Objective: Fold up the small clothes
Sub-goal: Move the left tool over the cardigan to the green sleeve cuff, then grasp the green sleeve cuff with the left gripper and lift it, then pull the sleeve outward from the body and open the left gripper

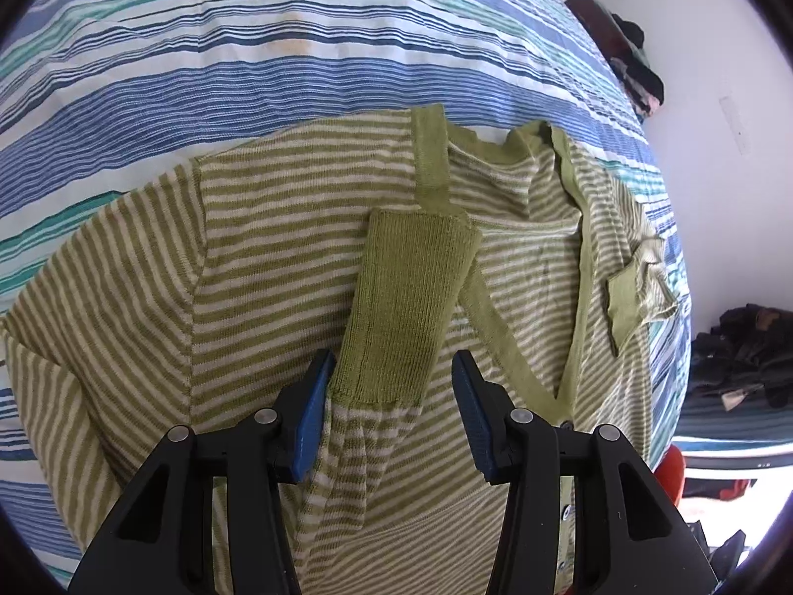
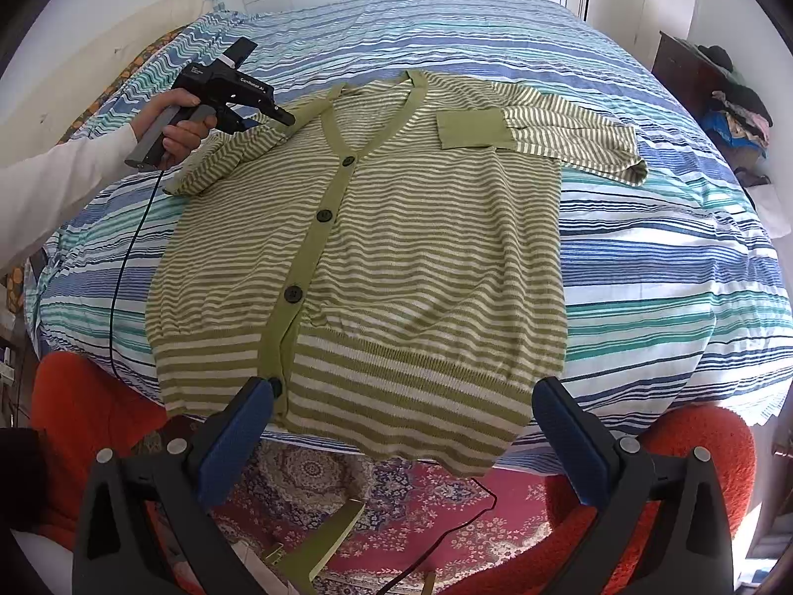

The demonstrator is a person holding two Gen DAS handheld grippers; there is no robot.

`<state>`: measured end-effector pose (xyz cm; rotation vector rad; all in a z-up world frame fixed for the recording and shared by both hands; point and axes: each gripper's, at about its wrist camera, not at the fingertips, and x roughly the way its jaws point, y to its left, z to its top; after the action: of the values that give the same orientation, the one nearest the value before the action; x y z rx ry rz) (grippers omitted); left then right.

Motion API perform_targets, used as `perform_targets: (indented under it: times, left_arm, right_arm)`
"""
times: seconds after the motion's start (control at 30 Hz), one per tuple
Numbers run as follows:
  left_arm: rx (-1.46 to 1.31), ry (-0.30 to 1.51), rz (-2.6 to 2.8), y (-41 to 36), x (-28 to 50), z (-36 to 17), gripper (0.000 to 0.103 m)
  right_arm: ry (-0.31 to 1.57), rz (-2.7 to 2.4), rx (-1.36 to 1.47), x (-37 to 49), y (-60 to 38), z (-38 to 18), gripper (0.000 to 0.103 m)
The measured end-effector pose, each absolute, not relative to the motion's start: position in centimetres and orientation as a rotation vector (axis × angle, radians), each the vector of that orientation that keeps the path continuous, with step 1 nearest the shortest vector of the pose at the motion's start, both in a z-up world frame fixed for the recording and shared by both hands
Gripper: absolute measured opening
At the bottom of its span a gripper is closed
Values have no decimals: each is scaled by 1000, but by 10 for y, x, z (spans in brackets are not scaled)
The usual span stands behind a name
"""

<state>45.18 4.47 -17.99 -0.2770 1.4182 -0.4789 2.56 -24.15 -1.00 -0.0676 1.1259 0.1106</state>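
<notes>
Left claw (image 1: 391, 396) astride sleeve cuff (image 1: 406, 297), perhaps gripping, hand (image 2: 181, 124) angled downward

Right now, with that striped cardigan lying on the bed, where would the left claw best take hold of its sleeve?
At the plain green cuff, probably. It lies flat on the cardigan with free edges, and the left claw already straddles its base. Come from above along the sleeve and pinch the cuff only, not the layer under it.
</notes>
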Motion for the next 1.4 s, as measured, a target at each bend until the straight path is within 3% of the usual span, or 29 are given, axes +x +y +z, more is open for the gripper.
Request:
perform_targets:
  times: [0.1,0.13,0.23,0.4,0.57,0.7,0.8,1.03,1.23,1.4]
  left_arm:
    - [-281,1392,-472,43,452,-177,3]
    - [-272,1379,-464,42,451,-175,3]
    - [-201,1316,-370,41,445,-166,2]
    - [-320,1153,-258,81,420,-111,2]
    - [-411,961,-29,193,369,-37,2]
    - [-381,827,315,294,307,-11,2]
    - [-346,780,596,350,253,-28,2]
    - [-500,928,814,416,174,-131,2]
    - [-588,997,800,417,158,-156,12]
    - [-727,973,796,427,131,-169,12]
  right_arm:
    - [1125,110,-66,26,-241,-10,103]
    - [1125,110,-65,25,-242,-10,103]
    - [1118,108,-59,25,-243,-11,103]
    - [1107,105,-51,24,-245,-7,103]
    - [1085,114,-71,22,-238,0,103]
    - [1072,140,-100,18,-225,4,103]
    - [1063,160,-129,13,-213,7,103]
    - [1050,215,-207,2,-181,15,103]
    - [1033,228,-245,-4,-169,23,103]
    - [1028,219,-244,-5,-170,26,103]
